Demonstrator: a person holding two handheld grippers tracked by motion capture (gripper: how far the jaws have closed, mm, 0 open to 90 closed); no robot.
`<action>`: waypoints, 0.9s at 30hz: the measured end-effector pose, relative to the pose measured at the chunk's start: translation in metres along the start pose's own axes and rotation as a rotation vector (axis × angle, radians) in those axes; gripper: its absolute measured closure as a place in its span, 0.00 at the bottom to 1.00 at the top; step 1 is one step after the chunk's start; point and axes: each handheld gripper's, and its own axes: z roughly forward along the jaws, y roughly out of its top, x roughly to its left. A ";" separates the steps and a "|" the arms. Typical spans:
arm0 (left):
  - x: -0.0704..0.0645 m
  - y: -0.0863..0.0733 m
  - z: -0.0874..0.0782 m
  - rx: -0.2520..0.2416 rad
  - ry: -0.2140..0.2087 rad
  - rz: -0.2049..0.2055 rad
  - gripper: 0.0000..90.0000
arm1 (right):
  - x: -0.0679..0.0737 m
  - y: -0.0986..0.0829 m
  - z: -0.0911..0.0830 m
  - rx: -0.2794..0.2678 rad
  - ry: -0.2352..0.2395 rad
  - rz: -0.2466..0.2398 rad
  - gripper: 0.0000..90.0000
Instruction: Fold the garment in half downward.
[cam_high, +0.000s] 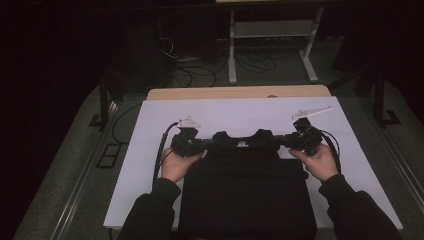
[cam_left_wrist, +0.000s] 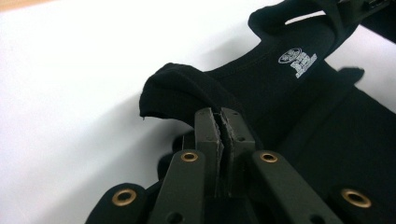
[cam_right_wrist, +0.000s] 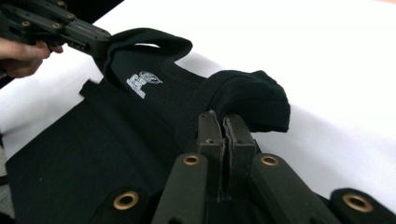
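Left tool (cam_high: 200, 145) pinches black garment (cam_high: 247, 190); right tool (cam_high: 290, 141) likewise.

A darkened lab or recording studio: a wooden table (cam_high: 240, 92) topped with a plain white board (cam_high: 250, 117) sits on grey carpeted floor (cam_high: 70, 165), the only lit patch amid black surroundings. Behind it, loose cables (cam_high: 200, 75) trail across the floor beside the white metal legs of a height-adjustable desk frame (cam_high: 272, 42). A floor track (cam_high: 82, 190) runs along the left side of the work area.
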 end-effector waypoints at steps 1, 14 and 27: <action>-0.002 -0.003 -0.001 -0.001 0.001 0.004 0.95 | 0.001 -0.003 -0.001 0.004 0.003 -0.006 0.96; -0.021 -0.033 -0.014 -0.026 -0.030 0.018 0.95 | 0.015 -0.037 -0.008 0.020 0.023 -0.008 0.96; -0.036 -0.052 -0.027 -0.025 -0.060 0.027 0.95 | 0.028 -0.059 -0.019 0.020 0.052 -0.001 0.96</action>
